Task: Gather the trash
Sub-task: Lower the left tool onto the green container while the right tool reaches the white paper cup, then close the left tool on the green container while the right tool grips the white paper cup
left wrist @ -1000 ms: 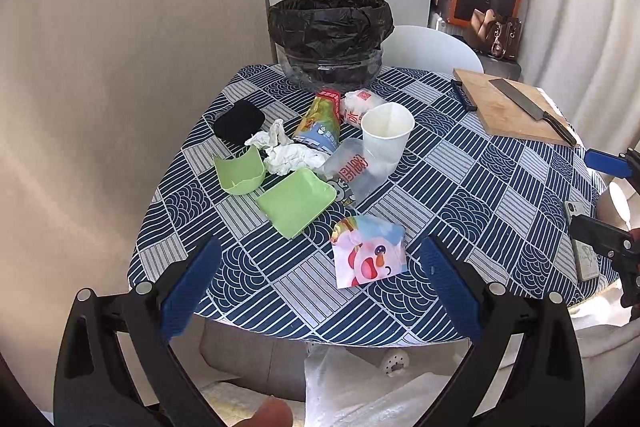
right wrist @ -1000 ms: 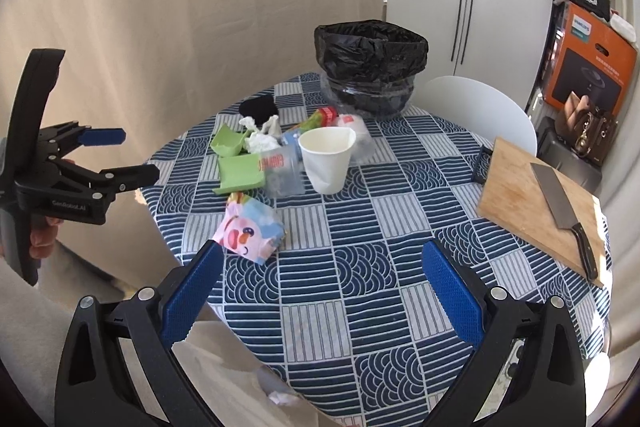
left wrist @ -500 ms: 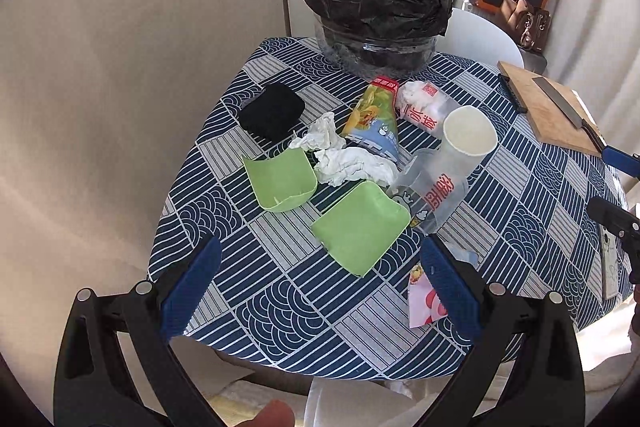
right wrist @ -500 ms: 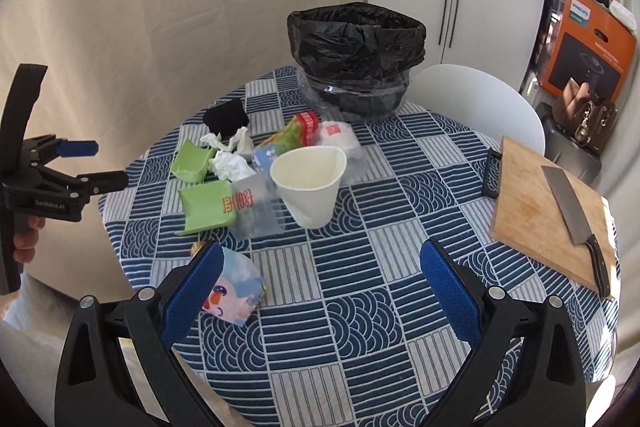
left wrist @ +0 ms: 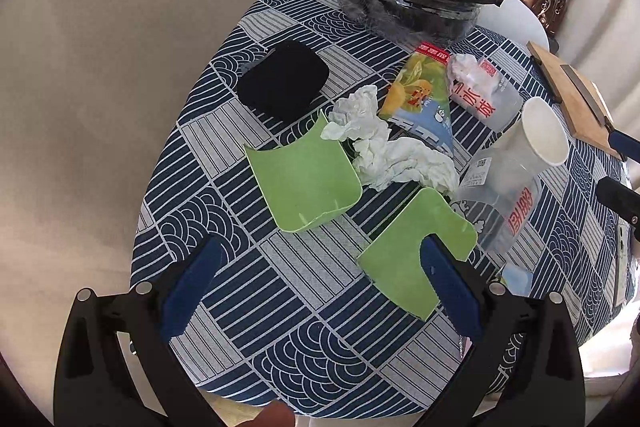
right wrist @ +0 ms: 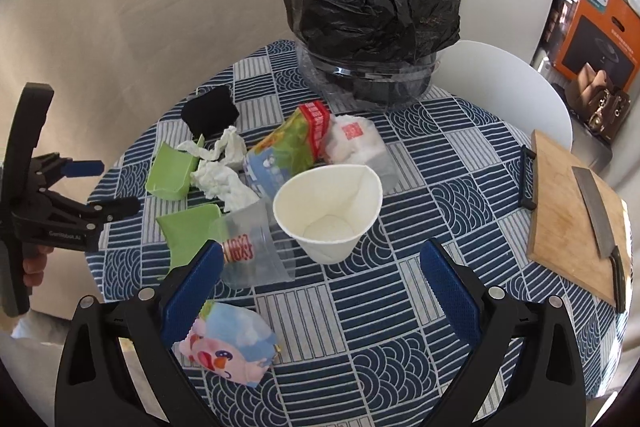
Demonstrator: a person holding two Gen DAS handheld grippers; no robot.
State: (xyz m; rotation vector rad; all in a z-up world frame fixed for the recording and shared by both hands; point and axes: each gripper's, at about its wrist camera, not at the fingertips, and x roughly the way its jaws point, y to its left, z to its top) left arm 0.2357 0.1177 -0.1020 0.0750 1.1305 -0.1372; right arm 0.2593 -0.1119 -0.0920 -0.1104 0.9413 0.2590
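Trash lies across a blue patterned table (left wrist: 280, 315): two green plastic pieces (left wrist: 306, 183) (left wrist: 404, 263), crumpled white tissue (left wrist: 384, 151), a green snack bag (left wrist: 420, 95), a clear plastic cup (left wrist: 500, 211), a white paper cup (right wrist: 328, 207) and a pink cartoon wrapper (right wrist: 228, 343). A bin with a black liner (right wrist: 372, 27) stands at the far side. My left gripper (left wrist: 316, 283) is open above the near green pieces. My right gripper (right wrist: 316, 287) is open just short of the paper cup. Neither holds anything.
A black cloth (left wrist: 282, 83) lies left of the tissue. A wooden cutting board (right wrist: 576, 211) with a cleaver (right wrist: 596, 211) sits at the right edge. A white chair (right wrist: 500, 87) stands behind the table, an orange box (right wrist: 600, 31) beyond. A curtain hangs to the left.
Both grippers have moved forward over the table. The left one passed the pink wrapper toward the green pieces; the right one closed in on the paper cup. Both stayed open.
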